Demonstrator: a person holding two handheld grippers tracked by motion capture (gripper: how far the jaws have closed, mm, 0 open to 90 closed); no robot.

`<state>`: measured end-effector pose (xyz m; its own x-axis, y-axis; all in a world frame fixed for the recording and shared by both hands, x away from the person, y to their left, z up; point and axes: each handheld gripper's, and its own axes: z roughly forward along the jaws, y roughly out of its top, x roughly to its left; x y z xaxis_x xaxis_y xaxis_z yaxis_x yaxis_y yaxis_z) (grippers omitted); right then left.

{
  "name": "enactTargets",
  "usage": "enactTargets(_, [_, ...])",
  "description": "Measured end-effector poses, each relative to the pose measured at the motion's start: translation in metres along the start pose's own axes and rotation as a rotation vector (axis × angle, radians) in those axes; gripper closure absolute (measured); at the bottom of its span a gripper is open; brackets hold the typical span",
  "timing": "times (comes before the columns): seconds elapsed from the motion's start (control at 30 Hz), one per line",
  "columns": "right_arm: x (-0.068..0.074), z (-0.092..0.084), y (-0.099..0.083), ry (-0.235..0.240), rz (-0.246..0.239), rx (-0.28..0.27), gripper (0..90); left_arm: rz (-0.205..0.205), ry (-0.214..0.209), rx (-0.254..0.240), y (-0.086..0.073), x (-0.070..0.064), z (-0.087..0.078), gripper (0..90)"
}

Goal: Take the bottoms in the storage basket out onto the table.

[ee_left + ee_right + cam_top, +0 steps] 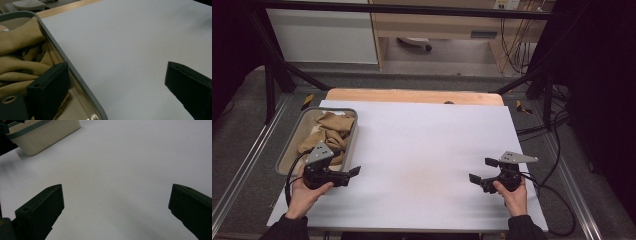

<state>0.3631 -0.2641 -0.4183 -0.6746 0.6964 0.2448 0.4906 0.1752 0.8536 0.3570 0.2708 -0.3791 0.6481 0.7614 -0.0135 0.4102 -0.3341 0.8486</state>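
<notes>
I hold my left gripper (353, 174) low at the left side of the white table sheet (422, 150), its 2 jaws spread wide with nothing between them. In the left gripper view 1 jaw hangs over the near corner of the grey tray (75, 75) and the other over bare sheet, so the tray's rim runs between them. The tan cloth (329, 132) lies crumpled inside the tray, heaped against its far and inner walls; in the left gripper view its folds (22, 57) sit just beyond the jaw that is over the tray, and I cannot tell whether that jaw touches them. The tray wall stands between the cloth and the open sheet.

My right gripper (482, 170) rests well apart, near the right edge of the sheet, jaws also wide open and empty, pointing across the table toward the tray. In the right gripper view the tray (47, 135) shows far off at the upper left, cream-walled with a grey rim, with plain sheet between it and my jaws.

Beyond the sheet a strip of wooden tabletop (412, 95) shows, and cables (557, 200) trail off the right gripper over the table's edge
</notes>
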Motion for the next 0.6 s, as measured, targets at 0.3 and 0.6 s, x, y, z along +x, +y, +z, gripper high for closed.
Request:
enactTargets(0.3, [0.000,0.000,0.000,-0.003,-0.006,0.003,0.6,-0.015,0.027,-0.002,0.000,0.007,-0.005,5.9])
enactTargets(0.6, [0.000,0.000,-0.001,0.000,-0.007,0.006,0.6,-0.039,0.062,0.009,-0.002,0.016,-0.009,5.9])
